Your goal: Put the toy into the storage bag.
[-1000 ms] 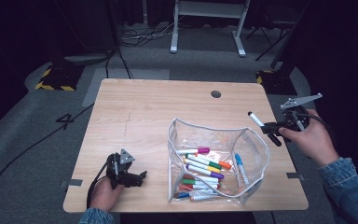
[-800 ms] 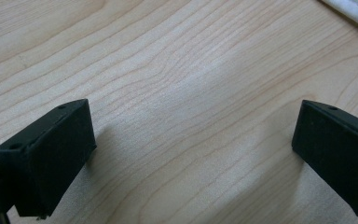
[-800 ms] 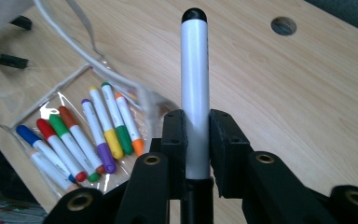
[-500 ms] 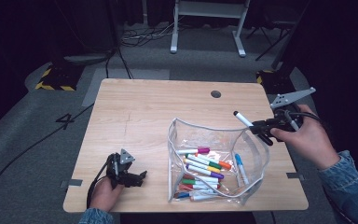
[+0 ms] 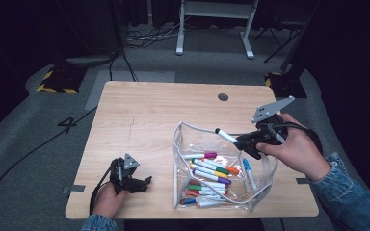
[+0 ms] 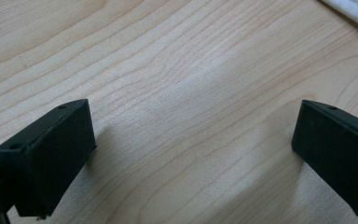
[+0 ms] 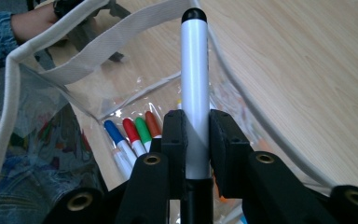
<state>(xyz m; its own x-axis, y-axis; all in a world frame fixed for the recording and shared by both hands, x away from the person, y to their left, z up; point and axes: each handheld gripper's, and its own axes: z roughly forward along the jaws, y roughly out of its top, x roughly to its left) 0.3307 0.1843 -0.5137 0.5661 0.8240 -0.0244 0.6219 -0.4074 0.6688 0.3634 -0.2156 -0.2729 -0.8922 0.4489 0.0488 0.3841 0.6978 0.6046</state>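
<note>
High view: right gripper [image 5: 244, 143] is pinching a white marker [image 5: 225, 136], holding it over the clear pouch [image 5: 185, 134].
Marker: black-capped tip is pointing left, above the pouch's open rim, not touching it.
Right gripper view: both pads are pressing on the marker barrel [image 7: 195, 93].
Pouch: sitting on the table [image 5: 149, 115], holding the coloured markers [image 5: 209, 171].
Left gripper [image 5: 144, 182]: jaws spread wide, nothing between them, resting on bare wood near the table's front-left corner.
</note>
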